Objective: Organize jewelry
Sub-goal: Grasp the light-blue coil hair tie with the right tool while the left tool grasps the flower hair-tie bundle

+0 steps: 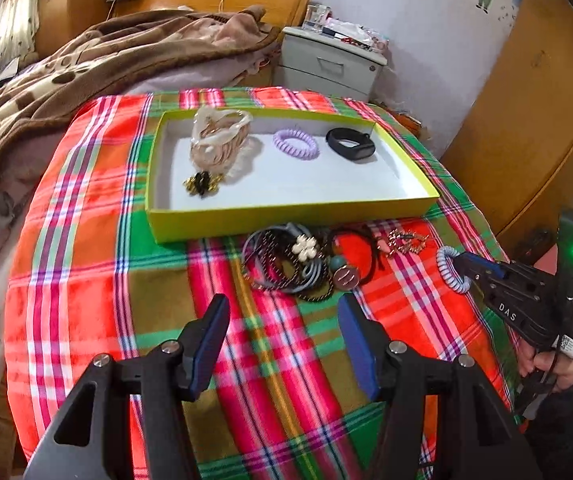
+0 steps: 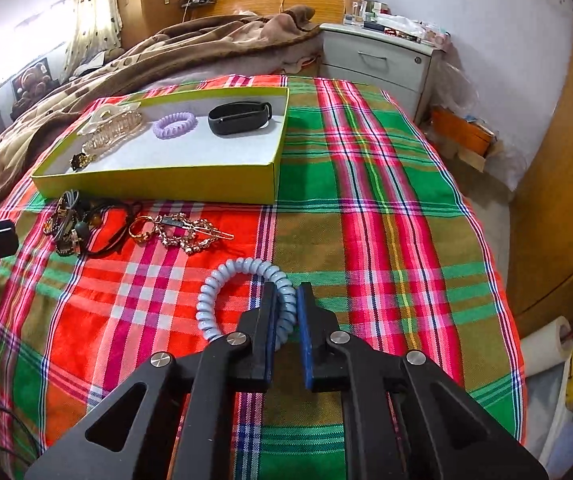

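Right claw (image 2: 286, 304): clenched on a pale blue spiral hair tie (image 2: 242, 292), one side of the coil pinched between its blue pads; the rest of the ring sticks out to the left of the fingers, over the plaid cloth (image 2: 366, 200). The left wrist view shows the same grip at the cloth's right edge (image 1: 452, 270).

Left claw (image 1: 282, 320): released, fingers spread wide, nothing between them, over the cloth nearer than the yellow tray (image 1: 286, 220).

In front of the tray, on the cloth: a tangled pile of hair ties (image 1: 298, 264) with a white flower ornament on top; just right of it, a gold chain-like piece (image 2: 182, 234).

Inside the tray, left to right: a black-and-gold ornament (image 1: 202, 184) at the near left, a pale hair claw clip (image 1: 218, 140), a lilac spiral hair tie (image 1: 295, 145), a black wristband (image 1: 351, 145). The last three lie apart from one another.

Beyond the tray: a brown blanket (image 1: 86, 64) on the bed and a grey bedside cabinet (image 1: 330, 60).
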The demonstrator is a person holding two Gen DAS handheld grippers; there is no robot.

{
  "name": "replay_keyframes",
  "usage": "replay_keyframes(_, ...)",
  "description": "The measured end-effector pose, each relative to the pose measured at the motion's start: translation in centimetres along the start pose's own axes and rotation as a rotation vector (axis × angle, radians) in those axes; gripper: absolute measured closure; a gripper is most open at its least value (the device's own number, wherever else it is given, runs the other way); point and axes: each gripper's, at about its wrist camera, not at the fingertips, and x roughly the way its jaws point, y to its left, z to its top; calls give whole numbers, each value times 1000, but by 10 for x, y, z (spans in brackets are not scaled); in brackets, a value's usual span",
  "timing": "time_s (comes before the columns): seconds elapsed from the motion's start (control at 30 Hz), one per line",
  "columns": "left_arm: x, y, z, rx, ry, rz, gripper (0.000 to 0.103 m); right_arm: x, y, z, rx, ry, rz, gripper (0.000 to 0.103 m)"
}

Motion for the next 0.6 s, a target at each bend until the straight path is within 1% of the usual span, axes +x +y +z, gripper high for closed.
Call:
replay_keyframes(0.13, 7, -8, 9, 5, 4, -11, 47, -9, -8, -1, 52, -39, 3, 93)
replay_keyframes(0.17, 10, -10, 11, 13, 3, -12, 50, -10, -10, -2, 62, -42, 4, 93)
replay_keyframes(0.2, 13, -12, 13, 16, 3, -7, 54, -11, -12, -3, 72, -45, 4, 93)
replay_keyframes(0.3, 22, -18, 18, 31, -2, 28, 59, -16, -16, -5, 94, -55, 9, 93)
replay_keyframes(0.37, 25, -23, 19, 61, -18, 57, 59, -17, -17, -4, 100, -59, 11, 93)
replay_keyframes(0.47, 31, -27, 19, 68, -3, 53, 59, -16, -17, -4, 102, -61, 11, 93)
replay_keyframes(0.53, 34, -29, 21, 77, -4, 69, 60, -16, -16, -3, 101, -65, 14, 93)
replay_keyframes(0.6, 38, -29, 22, 77, -1, 81, 64, -17, -16, -3, 101, -68, 18, 93)
